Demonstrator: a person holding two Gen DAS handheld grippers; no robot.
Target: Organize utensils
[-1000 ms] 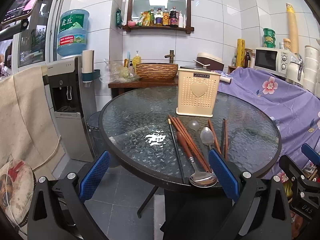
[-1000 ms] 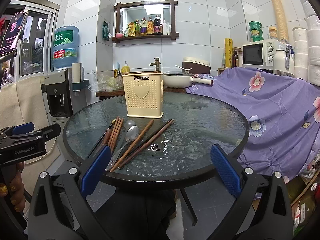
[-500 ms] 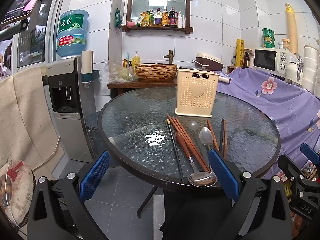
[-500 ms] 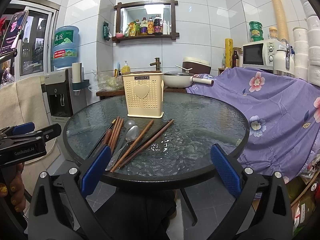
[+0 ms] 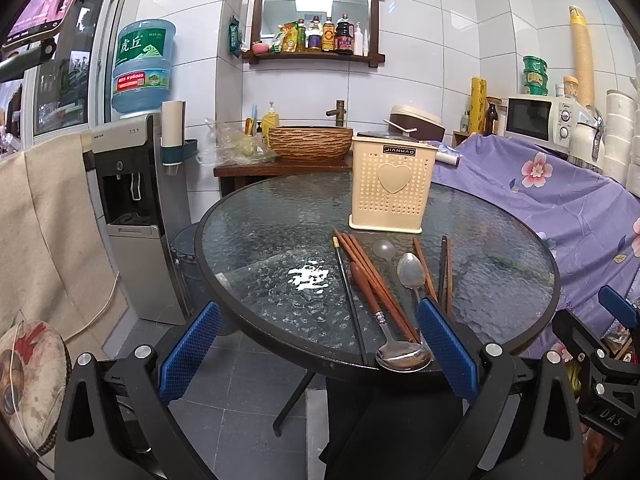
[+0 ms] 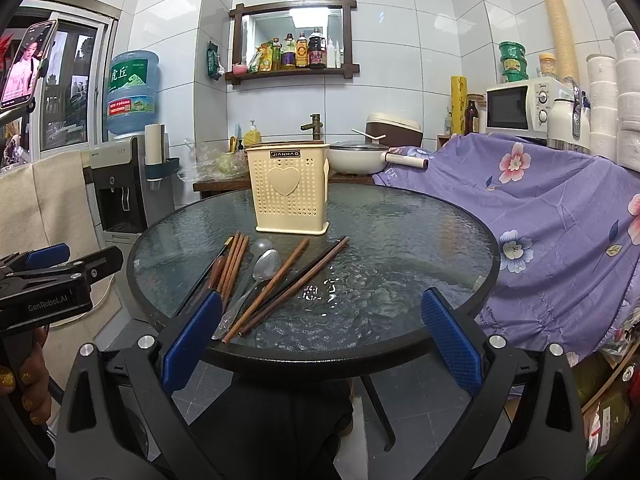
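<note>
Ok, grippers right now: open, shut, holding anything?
Left gripper: open, holding nothing, short of the table.
Right gripper: open, holding nothing, also short of the table.

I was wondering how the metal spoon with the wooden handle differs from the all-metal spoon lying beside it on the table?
The wooden-handled spoon has a reddish-brown handle; the all-metal spoon is silver throughout. The wooden-handled spoon's bowl points toward the near table edge, while the all-metal spoon's bowl points toward the cream holder. Both lie flat on the glass table among the chopsticks.
</note>
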